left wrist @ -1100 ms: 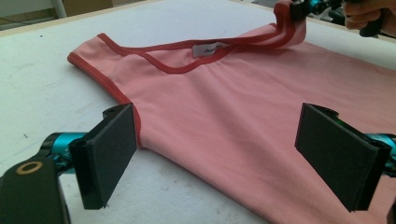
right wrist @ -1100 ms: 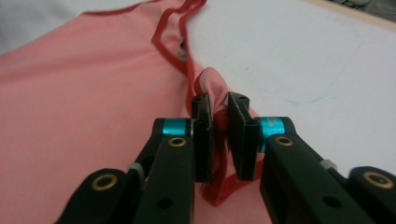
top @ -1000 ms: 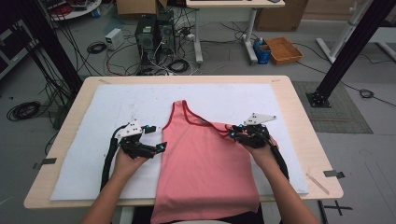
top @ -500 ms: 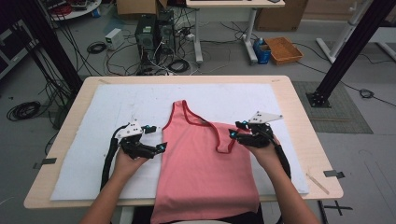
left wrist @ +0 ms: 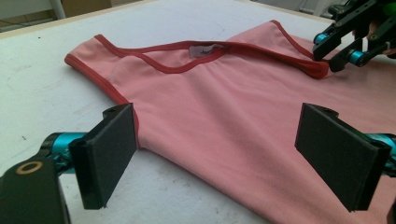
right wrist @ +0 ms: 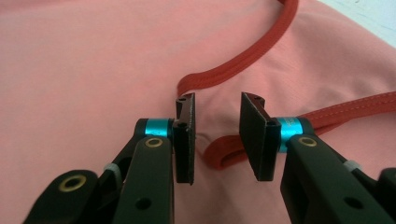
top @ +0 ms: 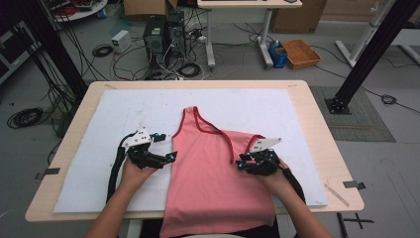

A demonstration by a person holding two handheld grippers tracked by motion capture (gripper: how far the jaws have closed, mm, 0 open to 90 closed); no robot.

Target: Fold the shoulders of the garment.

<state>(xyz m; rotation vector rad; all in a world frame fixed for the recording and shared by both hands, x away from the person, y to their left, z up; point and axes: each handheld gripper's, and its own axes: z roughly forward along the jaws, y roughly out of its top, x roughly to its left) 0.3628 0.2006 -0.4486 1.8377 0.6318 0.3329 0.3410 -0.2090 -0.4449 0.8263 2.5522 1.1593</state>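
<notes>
On white padding [top: 124, 119], soft pink tank top [top: 208, 168]

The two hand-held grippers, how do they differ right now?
The left hand-held gripper has its jaws spread wide at the pink tank top's side edge; the right hand-held gripper has its jaws narrowly open over the folded red-trimmed strap. Both are open, neither clamping cloth.

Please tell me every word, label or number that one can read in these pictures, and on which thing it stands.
No text can be read.
The white neck label of the pink tank top bears dark marks, too blurred to read.
Nothing is printed on either gripper.
</notes>
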